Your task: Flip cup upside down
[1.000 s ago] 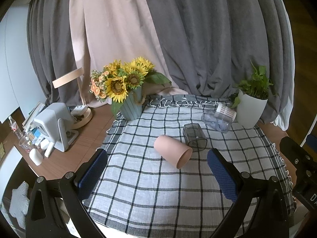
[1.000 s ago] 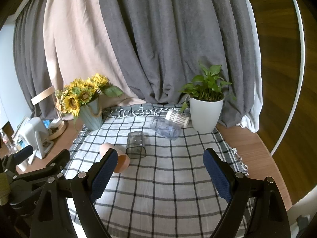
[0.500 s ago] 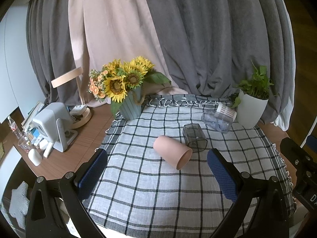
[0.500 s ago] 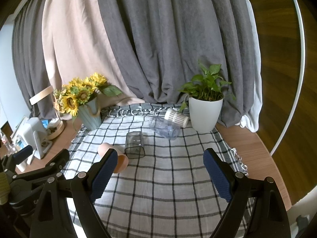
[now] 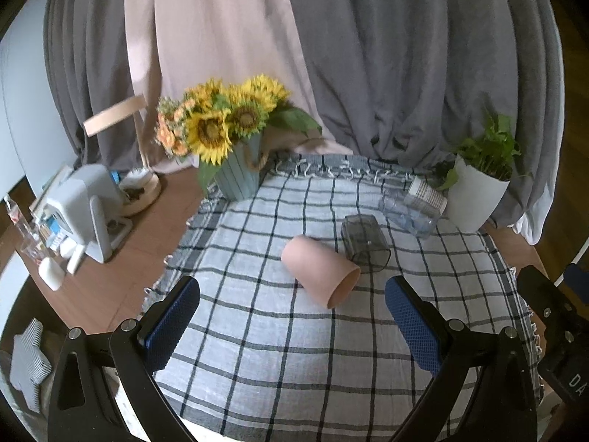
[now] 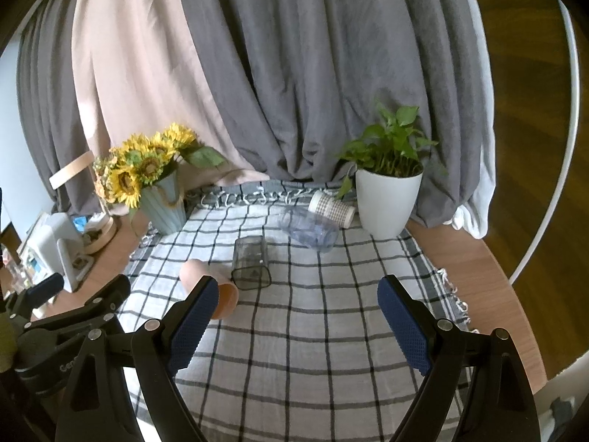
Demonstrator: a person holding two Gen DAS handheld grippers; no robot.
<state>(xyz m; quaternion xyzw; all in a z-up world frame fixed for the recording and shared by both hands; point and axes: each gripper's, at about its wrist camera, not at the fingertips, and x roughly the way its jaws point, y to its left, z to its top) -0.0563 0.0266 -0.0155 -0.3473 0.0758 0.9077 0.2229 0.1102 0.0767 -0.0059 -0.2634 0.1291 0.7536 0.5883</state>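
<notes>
A pink cup [image 5: 319, 271] lies on its side on the checked cloth [image 5: 279, 346], mouth toward the front right. It also shows in the right wrist view [image 6: 195, 272], partly behind my left finger. A dark clear square cup [image 5: 363, 242] lies on its side just right of it, also in the right wrist view [image 6: 251, 263]. A clear bluish cup [image 5: 408, 213] and a patterned cup [image 5: 427, 193] lie on their sides further back. My left gripper [image 5: 292, 316] is open and empty in front of the pink cup. My right gripper [image 6: 297, 311] is open and empty.
A vase of sunflowers [image 5: 232, 136] stands at the back left of the cloth. A white potted plant [image 5: 478, 188] stands at the back right. A white device [image 5: 86, 210] and small items sit on the wooden table [image 5: 147, 243] to the left. Curtains hang behind.
Both views have shifted slightly; the objects sit a little to the left in frame. Both grippers stay open and nothing on the cloth has moved.
</notes>
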